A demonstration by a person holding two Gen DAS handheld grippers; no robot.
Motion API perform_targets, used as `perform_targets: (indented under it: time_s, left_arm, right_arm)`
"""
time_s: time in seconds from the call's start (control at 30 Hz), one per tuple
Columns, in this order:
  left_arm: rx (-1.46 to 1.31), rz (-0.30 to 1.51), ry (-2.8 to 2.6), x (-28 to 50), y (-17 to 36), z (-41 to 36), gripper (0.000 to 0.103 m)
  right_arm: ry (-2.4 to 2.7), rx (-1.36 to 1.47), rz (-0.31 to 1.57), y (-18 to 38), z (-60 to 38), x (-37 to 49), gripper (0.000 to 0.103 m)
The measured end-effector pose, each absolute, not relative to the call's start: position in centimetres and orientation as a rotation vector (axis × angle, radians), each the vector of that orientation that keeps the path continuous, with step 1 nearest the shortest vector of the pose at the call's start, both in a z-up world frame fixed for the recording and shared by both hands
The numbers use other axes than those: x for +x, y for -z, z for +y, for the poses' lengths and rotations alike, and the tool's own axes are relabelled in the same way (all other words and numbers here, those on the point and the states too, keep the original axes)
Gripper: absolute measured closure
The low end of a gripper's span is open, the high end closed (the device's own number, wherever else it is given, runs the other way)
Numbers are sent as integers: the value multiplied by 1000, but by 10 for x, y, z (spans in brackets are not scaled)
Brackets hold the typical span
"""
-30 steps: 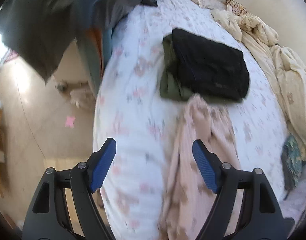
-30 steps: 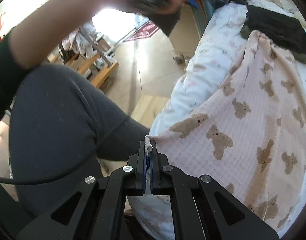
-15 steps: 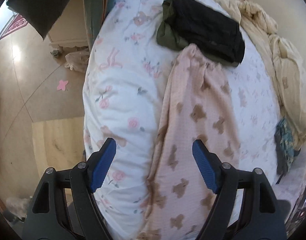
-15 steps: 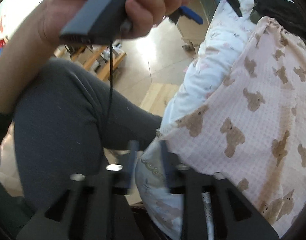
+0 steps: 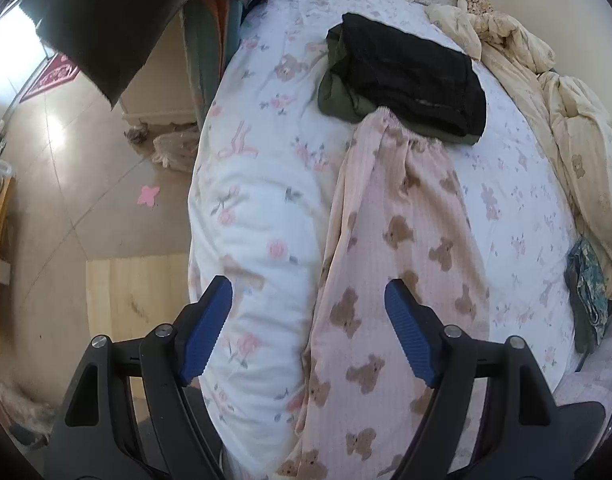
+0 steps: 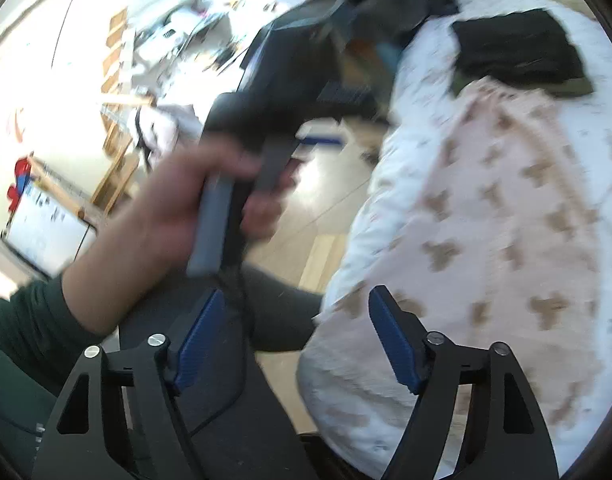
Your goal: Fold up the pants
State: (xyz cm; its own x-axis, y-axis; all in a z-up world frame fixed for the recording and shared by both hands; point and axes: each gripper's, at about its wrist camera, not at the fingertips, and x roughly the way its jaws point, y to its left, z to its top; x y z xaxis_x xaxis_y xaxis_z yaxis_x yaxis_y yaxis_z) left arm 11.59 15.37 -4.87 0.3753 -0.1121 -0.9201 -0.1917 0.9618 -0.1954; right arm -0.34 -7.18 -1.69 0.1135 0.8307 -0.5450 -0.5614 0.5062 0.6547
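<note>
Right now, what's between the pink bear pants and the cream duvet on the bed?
Only bare floral sheet separates the pants from the duvet, which lies along the bed's right edge. The left wrist view shows it.

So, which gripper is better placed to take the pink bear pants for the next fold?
Probably the left. The left gripper hangs open directly above the pink bear pants, pointing down. The right gripper is beside the bed edge, its jaws opening, nothing between them.

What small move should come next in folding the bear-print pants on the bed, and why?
Probably bring the left gripper down onto the near end of the pink bear-print pants. They lie stretched lengthwise on the bed, unfolded, waistband against the folded dark clothes. The right gripper is opening with nothing between its fingers, so neither holds them.
</note>
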Motion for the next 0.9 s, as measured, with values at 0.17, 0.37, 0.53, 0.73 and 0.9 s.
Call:
perform_targets:
  time_s: [0.17,0.37,0.53,0.73,0.9]
  left_arm:
    - [-298,1200,-55,109,53,148,27]
    - [-291,1174,-32,120,45,136,27]
    - [-264,1174,-15,128,43,123,27]
    - [-231,1150,-29,135,40,117,27]
    - [-264,1157,-27,141,40,119,27]
  right_arm:
    - [-965,358,989,9,-115,16,24]
    - [-830,399,974,11,-151,52,24]
    - [-689,438,991,19,-174,95,24]
    - [-522,394,988,16,-187,138,24]
    - [-482,364,967,12,-187,166,24]
